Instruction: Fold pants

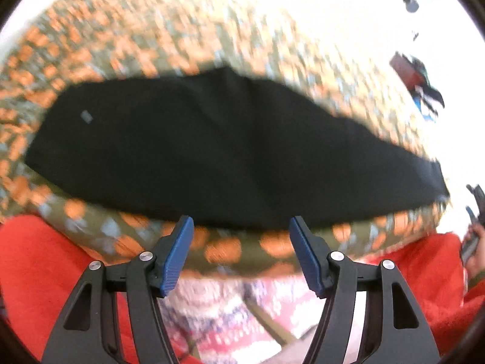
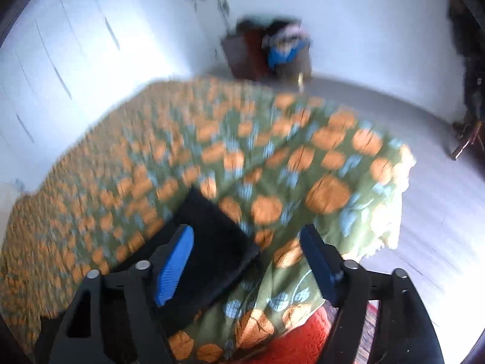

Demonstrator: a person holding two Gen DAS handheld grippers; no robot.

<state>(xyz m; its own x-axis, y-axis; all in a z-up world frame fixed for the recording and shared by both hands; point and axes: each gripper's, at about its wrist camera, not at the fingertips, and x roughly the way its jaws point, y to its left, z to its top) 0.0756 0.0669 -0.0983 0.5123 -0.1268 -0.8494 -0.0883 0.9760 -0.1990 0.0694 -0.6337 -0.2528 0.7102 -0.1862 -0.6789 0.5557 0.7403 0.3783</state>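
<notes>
Pants (image 1: 230, 148), black and soft-looking, lie folded into one long dark band across the bed's green cover printed with orange and pale blue flowers (image 1: 127, 42). In the left wrist view the band runs from the left side clear over to the right, its near edge just beyond the blue fingertips. A small grey tag (image 1: 87, 116) shows on the cloth toward its left end. The left claw (image 1: 241, 227) stands wide open above the flowered cover, blue ribbed pads apart, no cloth between them and nothing touching them. Red fabric (image 1: 39, 267) fills both lower corners of that view, and at the far right edge a hand (image 1: 473, 245) grips a dark tool.

Over to the right wrist view: everything is blurred. One end of the black pants (image 2: 212, 236) sits on the flowered cover near the bed's corner, partly behind the left blue pad (image 2: 174, 270). The right claw (image 2: 247, 232) is open too, its pads spread wide; the pants' end lies below the gap toward the left pad, and I cannot tell whether that pad brushes it. Beyond the bed, a dark brown box heaped with clothes (image 2: 266, 51) stands against the white wall (image 2: 91, 30), on grey floor (image 2: 439, 197).
</notes>
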